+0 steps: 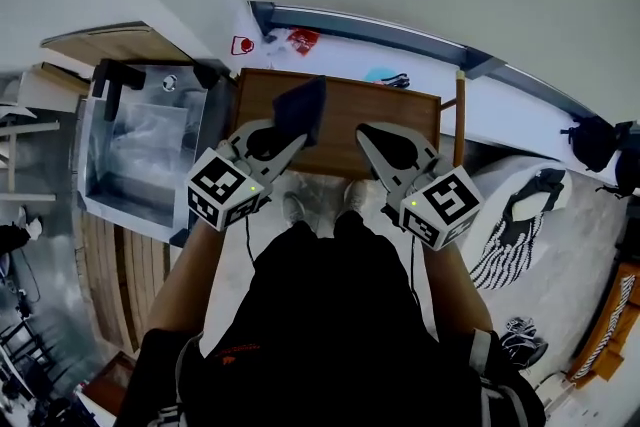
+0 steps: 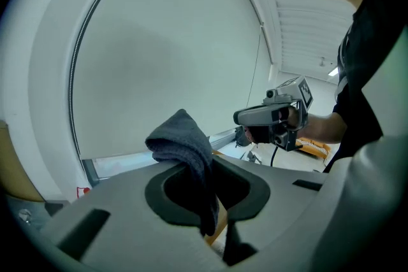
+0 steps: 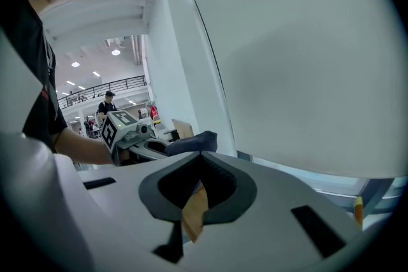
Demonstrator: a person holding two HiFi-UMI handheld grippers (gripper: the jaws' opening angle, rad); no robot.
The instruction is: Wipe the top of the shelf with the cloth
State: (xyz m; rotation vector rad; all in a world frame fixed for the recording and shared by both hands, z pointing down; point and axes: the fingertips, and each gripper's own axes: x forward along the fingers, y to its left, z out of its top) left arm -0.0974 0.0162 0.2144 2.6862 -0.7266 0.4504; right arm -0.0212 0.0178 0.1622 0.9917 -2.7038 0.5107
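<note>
Left gripper (image 1: 292, 143) around dark cloth (image 1: 301, 108), above shelf (image 1: 385, 115).

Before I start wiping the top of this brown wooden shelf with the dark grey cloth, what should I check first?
1. Dark grey cloth clamped in the left gripper: ok.
2. Right gripper shut with nothing in it: ok.
3. Right gripper apart from the cloth: ok.
4. Cloth over the brown wooden shelf top in the head view: ok.
5. Cloth touching the shelf top: cannot tell.
</note>
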